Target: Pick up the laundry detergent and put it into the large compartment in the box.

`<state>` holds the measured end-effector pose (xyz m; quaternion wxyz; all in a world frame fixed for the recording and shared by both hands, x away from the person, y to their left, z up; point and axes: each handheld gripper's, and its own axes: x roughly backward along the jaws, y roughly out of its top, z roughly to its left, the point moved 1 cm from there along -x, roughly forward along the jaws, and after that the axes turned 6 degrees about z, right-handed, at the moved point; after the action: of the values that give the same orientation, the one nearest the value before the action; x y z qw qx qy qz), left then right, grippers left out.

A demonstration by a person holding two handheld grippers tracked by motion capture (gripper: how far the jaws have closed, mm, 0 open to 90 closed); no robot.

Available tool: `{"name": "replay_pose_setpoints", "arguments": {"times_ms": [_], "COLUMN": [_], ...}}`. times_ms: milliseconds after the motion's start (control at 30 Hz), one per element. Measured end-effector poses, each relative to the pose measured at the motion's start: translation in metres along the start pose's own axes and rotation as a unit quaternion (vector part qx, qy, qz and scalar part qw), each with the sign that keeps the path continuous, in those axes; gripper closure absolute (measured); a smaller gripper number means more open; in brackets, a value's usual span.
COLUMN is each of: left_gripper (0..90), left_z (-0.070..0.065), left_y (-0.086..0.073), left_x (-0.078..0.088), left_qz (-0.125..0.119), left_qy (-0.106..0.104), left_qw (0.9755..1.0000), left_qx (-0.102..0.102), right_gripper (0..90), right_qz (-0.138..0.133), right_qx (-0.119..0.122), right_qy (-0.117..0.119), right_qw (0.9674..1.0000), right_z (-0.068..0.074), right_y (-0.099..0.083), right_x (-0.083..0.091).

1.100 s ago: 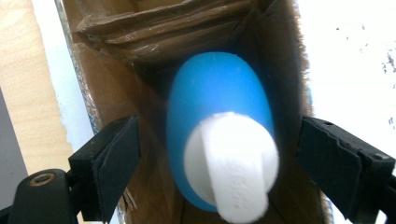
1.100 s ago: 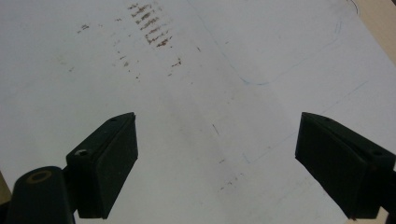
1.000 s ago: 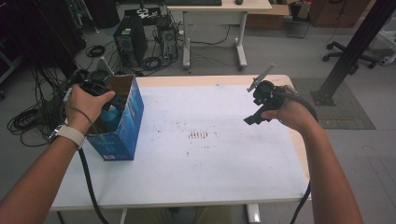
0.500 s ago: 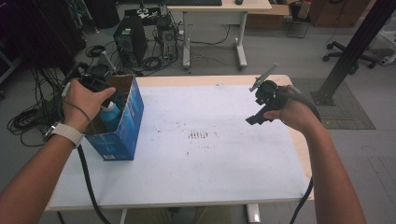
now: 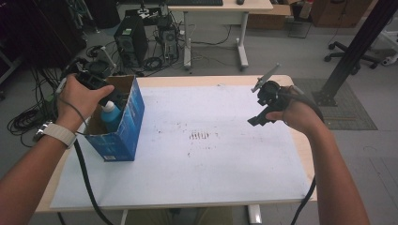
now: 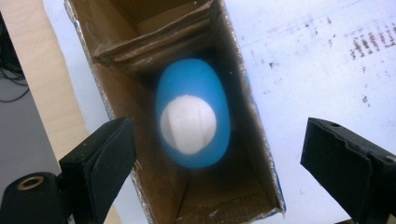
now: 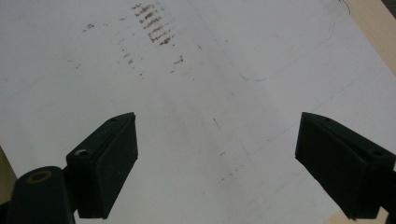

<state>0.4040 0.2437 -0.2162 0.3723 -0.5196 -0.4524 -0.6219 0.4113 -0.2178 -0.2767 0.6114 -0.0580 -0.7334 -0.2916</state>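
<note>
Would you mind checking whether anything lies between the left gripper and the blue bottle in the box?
Nothing visible does. The left gripper hangs open directly above the blue bottle, which stands in the open-topped box. The box walls flank the bottle closely, but its white cap is uncovered.

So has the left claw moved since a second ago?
Yes. The left claw has lifted off the bottle, away from the box, jaws just opened.
</note>
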Motion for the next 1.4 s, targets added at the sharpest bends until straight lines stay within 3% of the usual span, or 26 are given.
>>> {"name": "replay_pose_setpoints", "arguments": {"times_ms": [167, 633, 1000, 1400], "left_gripper": [10.6, 10.6, 10.0, 10.2], "left_z": [-0.002, -0.01, -0.018, -0.032], "left_y": [-0.002, -0.007, -0.009, -0.013], "left_x": [0.004, 0.012, 0.02, 0.029], "left_qz": [-0.007, -0.014, -0.027, -0.046], "left_qy": [-0.015, -0.026, -0.041, -0.041], "left_qw": [0.9998, 0.9991, 0.9971, 0.9937], "left_qx": [-0.007, -0.03, -0.058, -0.094], "right_gripper": [13.1, 12.7, 12.3, 12.3], "right_qz": [0.0, 0.003, 0.005, 0.004], "right_qx": [-0.001, -0.003, -0.004, -0.006], "right_qy": [0.0, 0.002, 0.002, 0.002], "right_qw": [1.0, 1.0, 1.0, 1.0], "right_z": [0.0, 0.001, 0.002, 0.002], "right_y": [0.0, 0.0, 0.0, -0.001], "right_x": [0.0, 0.0, 0.0, 0.001]}}
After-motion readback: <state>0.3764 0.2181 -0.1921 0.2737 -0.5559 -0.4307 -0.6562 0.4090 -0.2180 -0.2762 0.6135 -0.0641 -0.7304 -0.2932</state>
